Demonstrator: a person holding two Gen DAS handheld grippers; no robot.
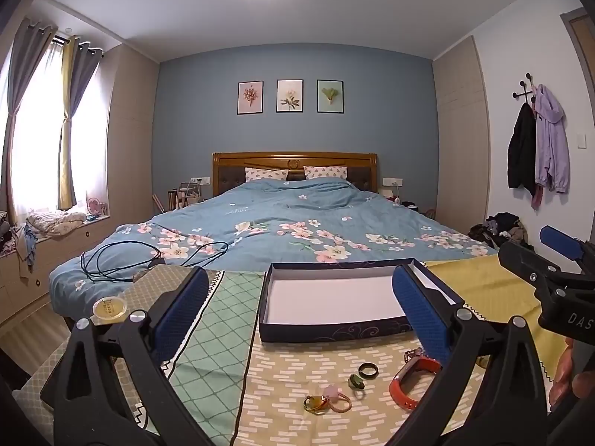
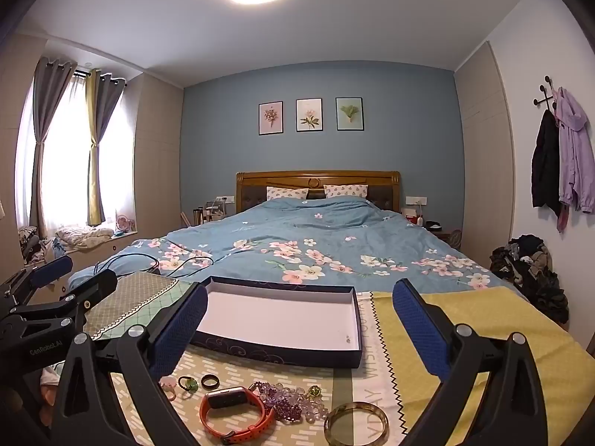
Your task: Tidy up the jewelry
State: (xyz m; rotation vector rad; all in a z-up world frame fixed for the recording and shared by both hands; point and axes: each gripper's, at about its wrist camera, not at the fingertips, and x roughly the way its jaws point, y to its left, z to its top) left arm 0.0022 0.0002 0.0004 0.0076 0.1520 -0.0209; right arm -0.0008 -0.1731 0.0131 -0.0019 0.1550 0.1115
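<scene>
both grippers spread wide, holding nothing: left gripper point(image 1: 303, 308), right gripper point(image 2: 299, 325), hovering over the foot of the bed.

jewelry lies loose on the patterned cloth point(image 2: 260, 366), just in front of the empty box point(image 2: 286, 316). orange watch point(image 2: 234, 414): light, soft strap, stiff case, so pinch across the strap loop. purple bead bracelet point(image 2: 284, 401) beside it: floppy, likely to drape or slip, so grab a bunched section. bangle point(image 2: 356, 423): rigid, looks brittle and slick, so pinch the rim gently. dark ring point(image 2: 210, 381) and green ring point(image 2: 187, 384): tiny, hard, prone to skid.

cloth over bedding, so the surface probably gives under pressure. bedroom: blue floral duvet point(image 2: 316, 245), ceiling light on.
</scene>
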